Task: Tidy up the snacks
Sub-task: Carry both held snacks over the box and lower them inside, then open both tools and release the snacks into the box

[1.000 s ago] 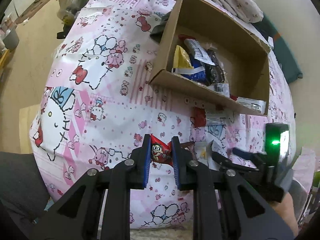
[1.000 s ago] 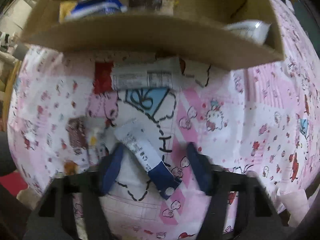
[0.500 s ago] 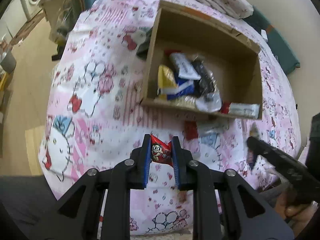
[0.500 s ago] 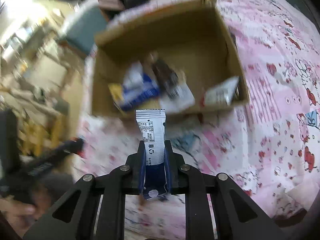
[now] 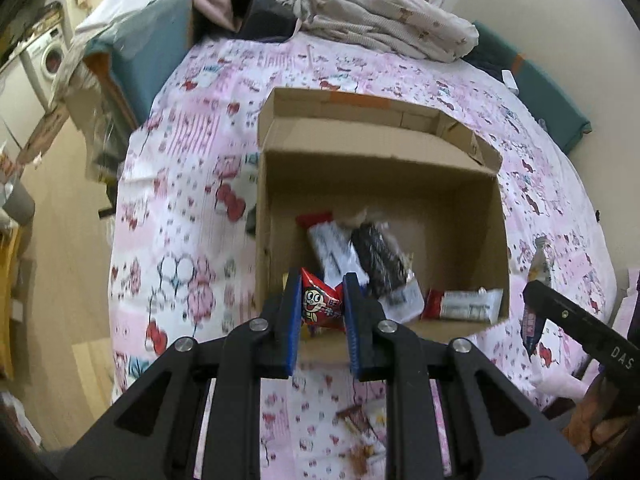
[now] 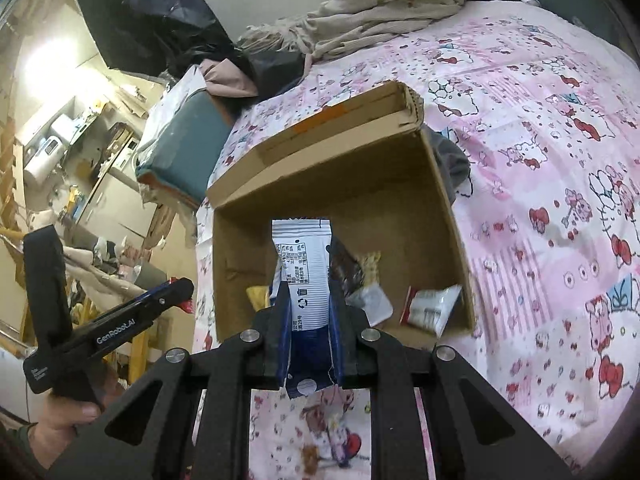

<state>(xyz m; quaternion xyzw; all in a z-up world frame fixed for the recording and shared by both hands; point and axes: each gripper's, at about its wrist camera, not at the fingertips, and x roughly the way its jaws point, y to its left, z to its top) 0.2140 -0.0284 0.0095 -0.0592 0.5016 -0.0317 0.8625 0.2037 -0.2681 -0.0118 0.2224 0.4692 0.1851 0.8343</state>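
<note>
Snacks in two places: some gripped, some boxed. Red packet [image 5: 321, 307] with a cartoon face pinched between the blue pads of the left tool [image 5: 322, 312], jaws closed on it, hanging just short of the near wall of the open cardboard box [image 5: 380, 184] ahead. White-and-blue packet [image 6: 305, 276] clamped upright in the right tool [image 6: 310, 340], jaws closed on its lower half, printed top sticking up past the fingertips, also at the near edge of the box. Beyond both tools, on the box floor: a white wrapper with a red end [image 5: 326, 240], a dark packet [image 5: 378, 260] beside it, a clear flat packet [image 5: 402, 300], and a red-and-white bar [image 5: 464, 305] against the near right corner. Below and behind the tool tips, on the pink cartoon-print bed [image 5: 180, 208], a few small loose snacks [image 5: 358, 420], blurred. Right tool visible at the right edge of the left view; left tool, held by a hand [image 6: 68, 412], at the left edge of the right view. Far past the box, crumpled bedding [image 5: 380, 20].
</note>
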